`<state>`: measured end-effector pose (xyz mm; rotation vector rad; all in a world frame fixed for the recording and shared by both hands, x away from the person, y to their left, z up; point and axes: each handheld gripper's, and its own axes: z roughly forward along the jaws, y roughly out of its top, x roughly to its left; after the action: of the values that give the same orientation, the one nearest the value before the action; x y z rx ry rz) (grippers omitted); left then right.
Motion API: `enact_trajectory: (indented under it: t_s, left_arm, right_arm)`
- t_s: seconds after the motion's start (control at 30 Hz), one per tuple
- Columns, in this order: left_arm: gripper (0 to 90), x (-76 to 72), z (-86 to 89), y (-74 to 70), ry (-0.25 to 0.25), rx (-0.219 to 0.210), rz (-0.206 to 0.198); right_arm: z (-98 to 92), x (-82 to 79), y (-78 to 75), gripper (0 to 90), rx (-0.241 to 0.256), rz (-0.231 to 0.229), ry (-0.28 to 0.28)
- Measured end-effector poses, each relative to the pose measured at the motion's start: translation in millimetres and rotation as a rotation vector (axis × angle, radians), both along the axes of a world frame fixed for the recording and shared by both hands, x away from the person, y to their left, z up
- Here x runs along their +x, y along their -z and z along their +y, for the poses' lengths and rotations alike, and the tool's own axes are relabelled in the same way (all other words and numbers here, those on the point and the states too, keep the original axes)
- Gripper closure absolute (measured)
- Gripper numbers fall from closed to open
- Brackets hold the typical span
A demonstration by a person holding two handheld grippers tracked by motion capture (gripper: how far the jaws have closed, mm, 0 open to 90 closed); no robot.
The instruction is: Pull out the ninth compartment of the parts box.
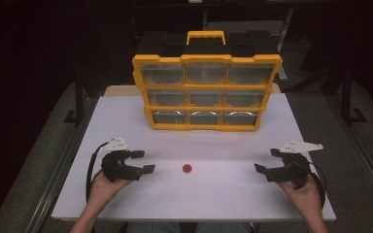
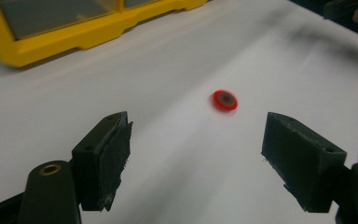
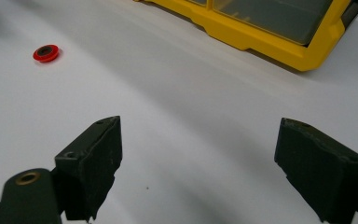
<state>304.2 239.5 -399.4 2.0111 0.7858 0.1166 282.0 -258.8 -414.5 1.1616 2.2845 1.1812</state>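
My left gripper [image 1: 143, 161] lower left, fingers wide apart, empty. My right gripper [image 1: 267, 161] lower right, same. Red ring [image 1: 187, 168] flat on counter [image 1: 126, 121], lower centre, between both. Yellow organizer [image 1: 206, 92] upper centre.

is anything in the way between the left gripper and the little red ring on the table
Nothing visible. Bare white table lies between the open left gripper and the red ring; the yellow organizer stands farther back.

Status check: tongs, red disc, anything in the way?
Left tongs open, right tongs open, both empty. Red disc flat on white table, between them, nearer left. Path clear; yellow organizer stands behind.
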Motion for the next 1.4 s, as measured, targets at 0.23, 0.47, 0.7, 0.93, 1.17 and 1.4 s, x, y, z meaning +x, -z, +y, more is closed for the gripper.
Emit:
enact_trajectory:
  t_s: [0.23, 0.47, 0.7, 0.93, 1.17, 1.4]
  left_arm:
    - [24.6, 11.4, -23.9, -0.2, 0.034, -0.038, 0.025]
    - [26.9, 28.6, -65.2, -5.1, 0.062, -0.087, 0.050]
    - [29.0, 43.6, -98.0, -6.8, 0.096, -0.072, 0.079]
    - [28.9, 54.7, -121.7, -7.8, 0.099, -0.087, 0.098]
    - [30.5, 66.4, -142.7, -6.8, 0.074, -0.119, 0.115]
    - [30.5, 77.9, -170.9, -8.2, 0.040, -0.115, 0.112]
  right_arm:
    - [1.1, 1.1, 0.9, 14.3, -0.002, 0.012, -0.011]
    - [3.1, 0.4, 1.0, 14.5, -0.007, 0.014, -0.012]
    - [3.8, 0.4, 2.2, 14.5, -0.017, 0.015, -0.020]
    - [1.9, -0.6, 1.4, 14.5, -0.014, 0.009, -0.015]
    - [0.0, -1.3, 0.9, 14.5, -0.018, 0.002, -0.014]
    - [1.8, -0.8, 1.5, 14.6, -0.021, 0.008, -0.020]
